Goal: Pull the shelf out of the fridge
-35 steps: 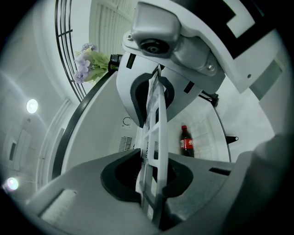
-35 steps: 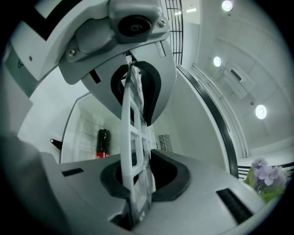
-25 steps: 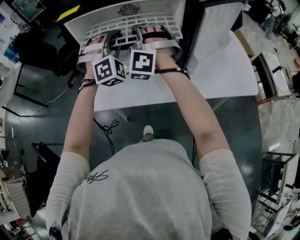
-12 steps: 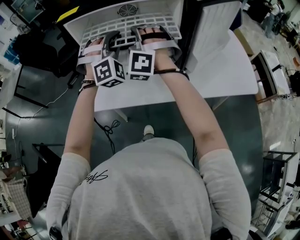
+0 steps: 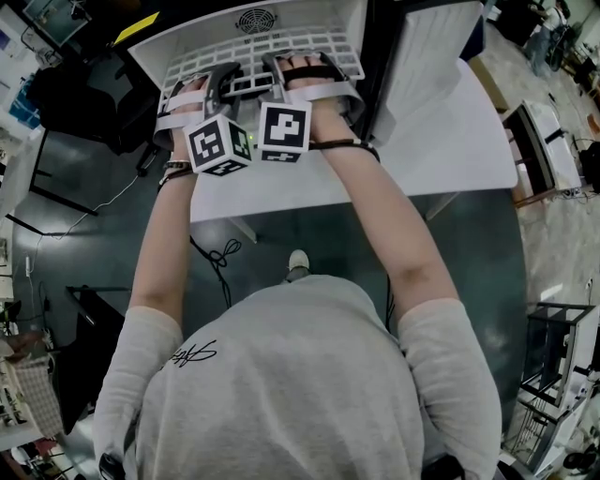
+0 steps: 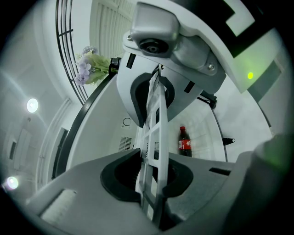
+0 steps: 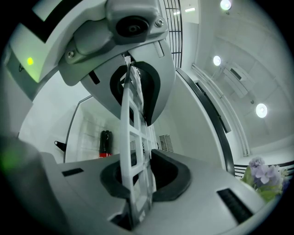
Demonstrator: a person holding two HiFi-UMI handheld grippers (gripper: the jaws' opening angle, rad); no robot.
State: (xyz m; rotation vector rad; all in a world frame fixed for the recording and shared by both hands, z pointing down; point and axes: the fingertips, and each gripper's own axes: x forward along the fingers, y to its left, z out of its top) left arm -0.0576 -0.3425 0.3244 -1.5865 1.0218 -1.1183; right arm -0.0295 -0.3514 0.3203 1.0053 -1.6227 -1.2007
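Gripping the front edge of the white grid shelf (image 5: pixel 281 45) from side by side, the left gripper (image 5: pixel 217 77) and the right gripper (image 5: pixel 283 66) reach into the open fridge (image 5: pixel 157 49), which stands on a white table (image 5: pixel 422 155) with its door (image 5: pixel 427 56) swung out on the head view's right. The shelf lies across the fridge's interior, its front rail at the opening and its rear running toward a round vent (image 5: pixel 254 19) in the back wall. In the left gripper view the left gripper (image 6: pixel 150 137) has its dark pads pressed onto the shelf (image 6: pixel 159 120), which passes edge-on between them. In the right gripper view the right gripper (image 7: pixel 135 133) pinches the shelf (image 7: pixel 130 120) the same way, one pad on each face of the grid. Beyond the jaws a dark bottle (image 6: pixel 184 142) with a red label shows against the white inner wall, seen also from the right gripper (image 7: pixel 105 143). A bunch of pale purple flowers (image 6: pixel 89 68) shows at the edge of each gripper view (image 7: pixel 262 176). Each gripper's marker cube (image 5: pixel 219 142) faces up toward the head camera, the two cubes nearly touching, and the person's bare forearms (image 5: pixel 384 234) stretch forward over the table.
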